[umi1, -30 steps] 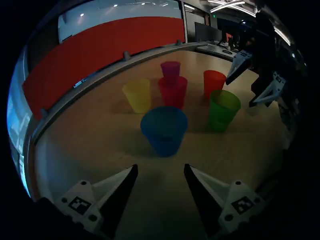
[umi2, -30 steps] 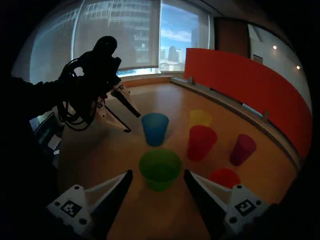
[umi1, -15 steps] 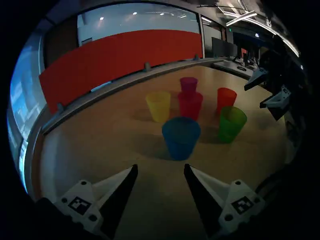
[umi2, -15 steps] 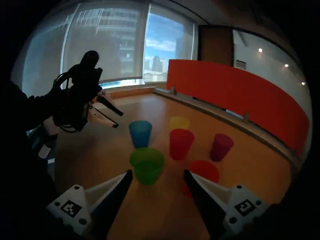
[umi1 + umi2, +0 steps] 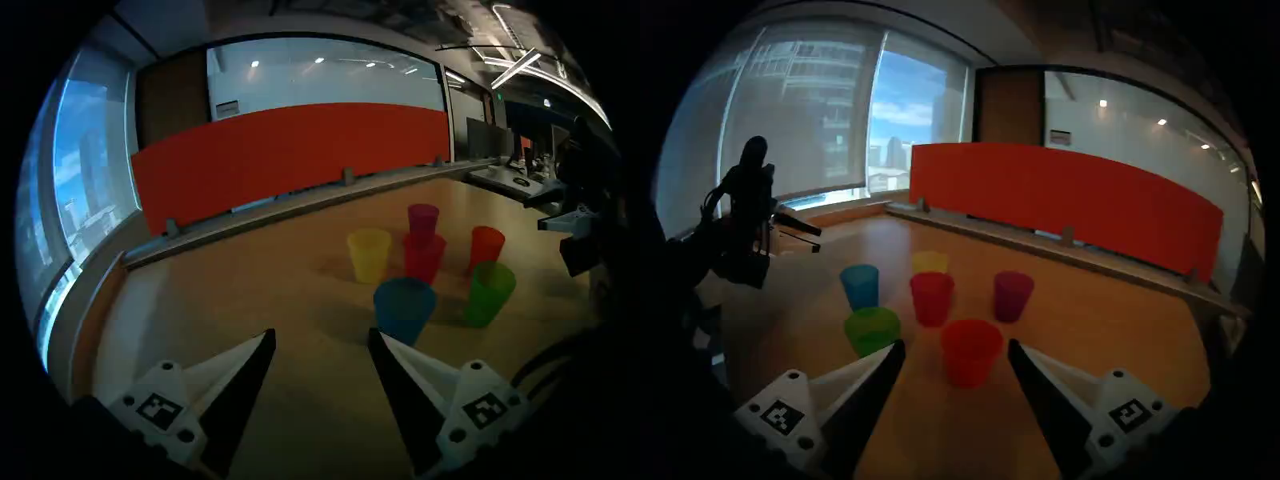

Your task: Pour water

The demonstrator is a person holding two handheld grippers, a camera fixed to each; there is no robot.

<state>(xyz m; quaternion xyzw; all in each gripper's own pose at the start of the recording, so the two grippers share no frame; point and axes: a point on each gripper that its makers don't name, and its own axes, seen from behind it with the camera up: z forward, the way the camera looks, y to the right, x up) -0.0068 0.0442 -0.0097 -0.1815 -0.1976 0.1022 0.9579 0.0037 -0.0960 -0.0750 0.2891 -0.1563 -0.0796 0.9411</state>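
Currently the left gripper (image 5: pixel 320 360) hovers above the near edge of the wooden surface (image 5: pixel 224 304), its fingers spread wide with nothing between them: open and empty. A window (image 5: pixel 76 192) lies beyond the surface's left end, and a red partition (image 5: pixel 288 164) runs along the far edge. Six plastic cups stand upright in a tight cluster toward the right end of the surface, ahead and to the right of the fingers. The yellow cup (image 5: pixel 369 254) is leftmost, then the blue cup (image 5: pixel 403 308), nearest the gripper. The red cup (image 5: pixel 423 258) stands behind it with the magenta cup (image 5: pixel 422 220) just beyond. Further right is the orange cup (image 5: pixel 486 246), with the green cup (image 5: pixel 490 292) in front of it. At the right edge the right gripper (image 5: pixel 552 210) hangs above the surface, well apart from the cups.

In the right gripper view, the left gripper (image 5: pixel 804 236) shows far off at the left, held by a person (image 5: pixel 696 264) in dark silhouette against the window, its fingers parted. Next come the blue and green cups, green nearer, then yellow behind red. The orange cup stands just ahead of the right gripper's (image 5: pixel 956 364) own tips, centred between them, and magenta is behind it to the right. These fingers are spread and press on nothing — open. Whether any cup holds water cannot be told.
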